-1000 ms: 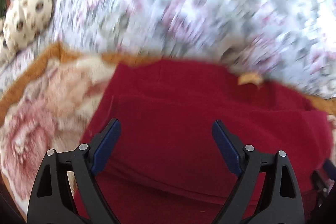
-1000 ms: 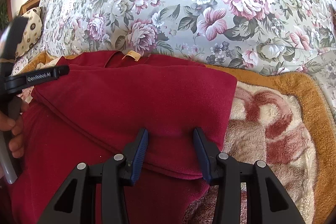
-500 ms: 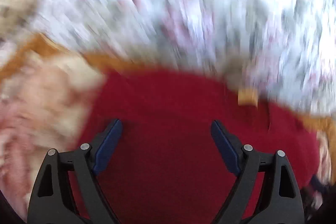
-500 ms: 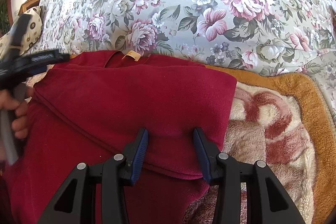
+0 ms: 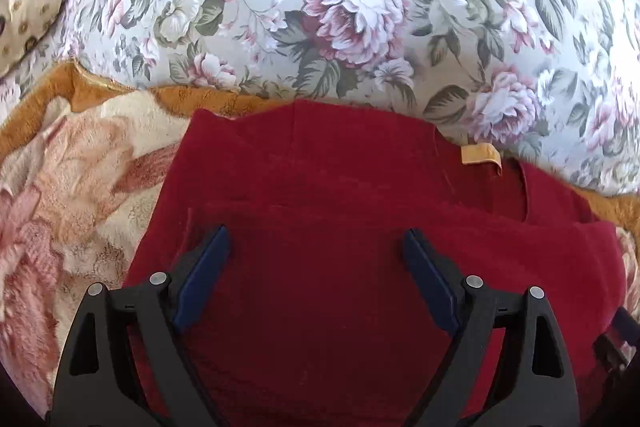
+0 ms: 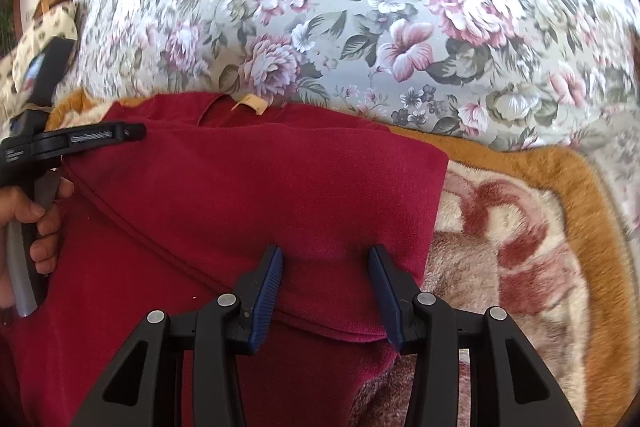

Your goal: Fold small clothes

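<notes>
One red top on the bed, both sides folded in

The left gripper (image 5: 316, 251) has swung back over the red top (image 5: 360, 227) on the fleece blanket (image 5: 80, 187), jaws released and empty. The right gripper (image 6: 326, 263) is half-open, pads flanking the folded flap; whether they grip it I cannot tell. One top, one label (image 5: 480, 155), two grippers.

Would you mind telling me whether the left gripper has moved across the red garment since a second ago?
Yes. In the right wrist view, the left gripper now reaches further right over the red garment, its tip nearer the tan label.
</notes>
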Action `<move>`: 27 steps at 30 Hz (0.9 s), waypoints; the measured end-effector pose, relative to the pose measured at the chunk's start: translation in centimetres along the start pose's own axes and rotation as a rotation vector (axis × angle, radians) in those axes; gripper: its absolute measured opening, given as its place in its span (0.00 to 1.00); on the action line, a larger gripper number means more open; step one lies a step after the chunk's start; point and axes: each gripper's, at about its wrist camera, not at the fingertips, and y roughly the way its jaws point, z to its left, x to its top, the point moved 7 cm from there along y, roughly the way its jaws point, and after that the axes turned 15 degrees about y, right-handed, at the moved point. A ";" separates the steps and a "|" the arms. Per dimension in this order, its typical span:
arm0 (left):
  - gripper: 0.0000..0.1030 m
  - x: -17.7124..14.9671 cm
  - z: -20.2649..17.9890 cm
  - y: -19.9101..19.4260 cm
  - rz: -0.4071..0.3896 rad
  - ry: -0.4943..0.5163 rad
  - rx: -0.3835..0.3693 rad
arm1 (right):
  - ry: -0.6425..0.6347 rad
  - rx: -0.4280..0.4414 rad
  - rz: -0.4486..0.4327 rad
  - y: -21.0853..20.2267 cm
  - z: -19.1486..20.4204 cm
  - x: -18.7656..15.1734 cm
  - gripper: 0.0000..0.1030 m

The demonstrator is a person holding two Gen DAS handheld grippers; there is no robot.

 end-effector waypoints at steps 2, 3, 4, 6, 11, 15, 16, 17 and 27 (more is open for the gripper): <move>0.85 0.0 -0.1 0.1 0.001 0.012 0.016 | 0.016 0.003 0.004 -0.6 0.2 1.5 0.42; 0.85 0.0 -0.2 0.1 0.005 0.020 0.027 | 0.036 -0.004 -0.008 -0.7 0.2 2.4 0.42; 0.85 0.0 -0.4 0.1 0.006 0.027 0.035 | 0.063 -0.008 -0.015 -0.5 0.3 3.5 0.42; 0.86 0.0 -0.6 0.2 0.006 0.029 0.038 | 0.105 -0.017 0.016 1.0 0.6 5.4 0.42; 0.87 -0.3 -0.8 0.2 0.007 0.029 0.036 | 0.126 -0.155 0.124 6.4 0.1 6.4 0.44; 0.89 -0.1 -0.8 0.4 0.010 0.035 0.025 | 0.030 -0.202 0.090 6.3 1.0 5.9 0.44; 0.89 0.1 -0.4 0.8 0.008 0.033 0.016 | 0.042 -0.181 0.096 5.5 1.1 5.8 0.44; 0.89 0.1 -0.3 0.7 0.004 0.027 0.004 | 0.058 -0.136 0.089 4.3 1.2 5.6 0.44; 0.89 -3.2 1.5 -14.2 -0.169 0.108 -0.203 | 0.048 0.015 -0.019 -11.7 2.3 -5.8 0.44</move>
